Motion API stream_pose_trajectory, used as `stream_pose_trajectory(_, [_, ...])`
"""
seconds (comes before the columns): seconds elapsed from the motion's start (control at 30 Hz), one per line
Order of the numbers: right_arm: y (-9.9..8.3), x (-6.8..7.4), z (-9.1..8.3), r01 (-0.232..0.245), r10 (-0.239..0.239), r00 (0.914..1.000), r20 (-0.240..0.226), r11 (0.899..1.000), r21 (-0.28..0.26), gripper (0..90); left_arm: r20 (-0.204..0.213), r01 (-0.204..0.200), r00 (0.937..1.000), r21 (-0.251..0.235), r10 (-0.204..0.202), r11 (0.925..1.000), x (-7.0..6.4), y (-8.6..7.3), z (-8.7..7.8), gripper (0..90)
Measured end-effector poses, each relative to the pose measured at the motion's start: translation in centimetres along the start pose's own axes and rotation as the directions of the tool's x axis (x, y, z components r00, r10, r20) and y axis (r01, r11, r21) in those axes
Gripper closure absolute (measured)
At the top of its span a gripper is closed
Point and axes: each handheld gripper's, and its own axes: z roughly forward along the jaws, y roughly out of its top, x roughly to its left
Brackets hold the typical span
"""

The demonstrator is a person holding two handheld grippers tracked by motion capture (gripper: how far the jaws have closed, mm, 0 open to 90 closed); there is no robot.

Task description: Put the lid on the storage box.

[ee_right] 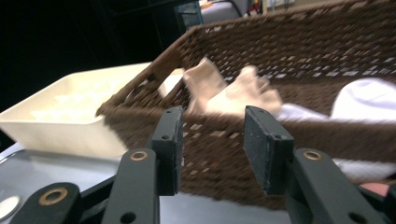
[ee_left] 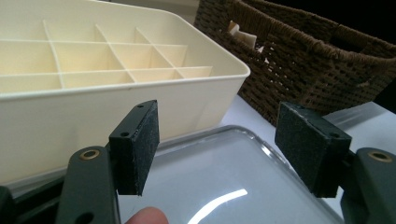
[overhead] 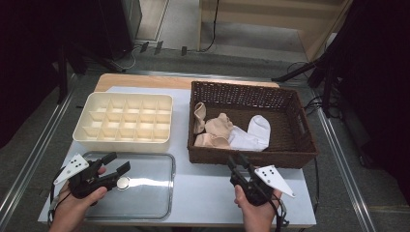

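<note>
A brown wicker basket [overhead: 295, 145] at the right holds beige socks [overhead: 212, 130] and white socks [overhead: 254, 133]. A cream divided organiser box [overhead: 123, 142] stands at the left. In front of it lies a clear tray [overhead: 159, 203]. My left gripper [overhead: 117, 162] hovers over the tray, open and empty; its pads [ee_left: 137, 149] frame the organiser box [ee_left: 140, 88] and the basket [ee_left: 289, 70]. Just in front of the basket, my right gripper [overhead: 238, 160] is open and empty. Its pads [ee_right: 264, 144] face the basket wall [ee_right: 210, 154], with beige socks [ee_right: 233, 91] and a white sock [ee_right: 369, 100] beyond.
A round silvery disc [overhead: 123, 183] lies on the clear tray near the left gripper. The white mat [overhead: 208, 193] covers the table, with a wooden strip [overhead: 145, 82] at the back. Metal rails run along both table sides; cables and dark stands sit on the floor beyond.
</note>
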Motion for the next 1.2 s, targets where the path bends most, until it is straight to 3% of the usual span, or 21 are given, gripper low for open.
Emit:
stream_pose_trajectory(0.27, [2.2,-2.9,-0.3,0.01,-0.008,0.9986,0.052,1.0,-0.025,59.4,0.023,0.001,0.9997,-0.001,-0.001,1.0,-0.6,0.7,1.4,30.5])
stream_pose_trajectory(0.6, [3.8,-5.5,0.5,0.038,-0.036,0.9932,0.11,0.999,-0.012,59.9,0.024,0.013,0.9996,-0.01,-0.012,0.9999,-0.6,1.3,2.7,29.7])
stream_pose_trajectory(0.9, [6.1,-7.3,3.3,0.085,-0.092,0.9869,0.133,0.995,0.056,62.0,0.029,0.005,0.9996,-0.012,-0.004,0.9999,-0.8,1.7,3.7,30.3])
stream_pose_trajectory(1.2, [7.3,-8.7,6.1,0.088,-0.111,0.9846,0.135,0.982,0.165,65.0,0.025,0.007,0.9997,-0.022,-0.006,0.9997,-0.4,1.7,4.0,30.6])
